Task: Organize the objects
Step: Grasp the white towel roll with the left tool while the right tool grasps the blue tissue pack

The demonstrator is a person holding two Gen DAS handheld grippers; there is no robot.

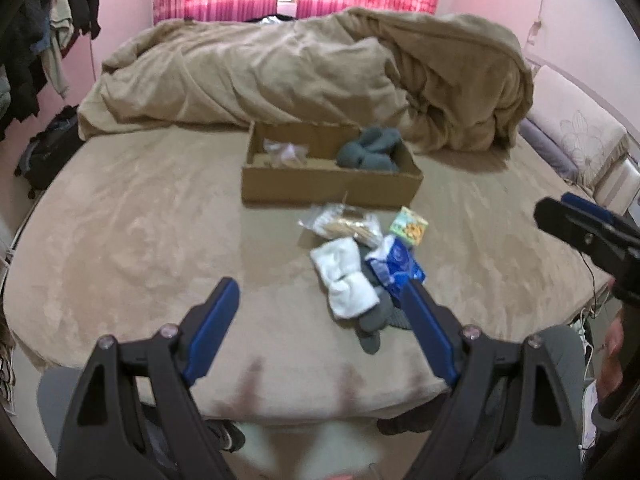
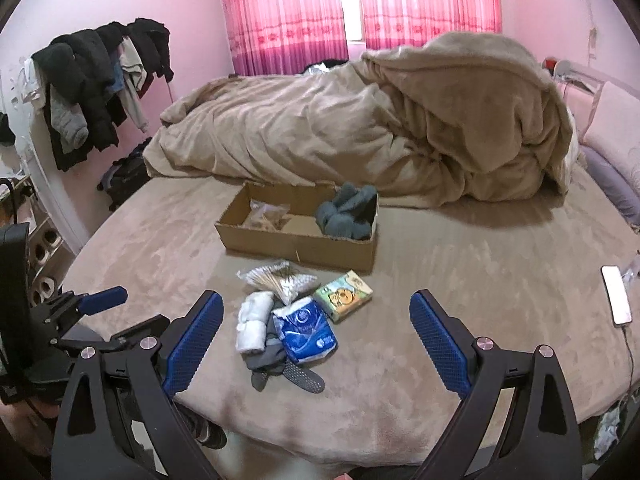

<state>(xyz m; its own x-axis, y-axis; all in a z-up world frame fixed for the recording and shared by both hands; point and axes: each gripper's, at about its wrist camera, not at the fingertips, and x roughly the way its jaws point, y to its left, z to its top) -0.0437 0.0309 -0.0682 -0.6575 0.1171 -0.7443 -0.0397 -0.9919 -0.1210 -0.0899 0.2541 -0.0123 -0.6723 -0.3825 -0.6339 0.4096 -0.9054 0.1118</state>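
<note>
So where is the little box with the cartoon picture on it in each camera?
Left wrist view: the cartoon box lies on the bed, right of centre, just in front of the cardboard box's right end.
Right wrist view: it lies near the centre, right of the blue tissue pack.
Shared landmark: the cardboard box.

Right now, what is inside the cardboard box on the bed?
The cardboard box holds a bundle of grey-green socks at its right end and a clear plastic packet at its left. Anything beneath them is hidden.
</note>
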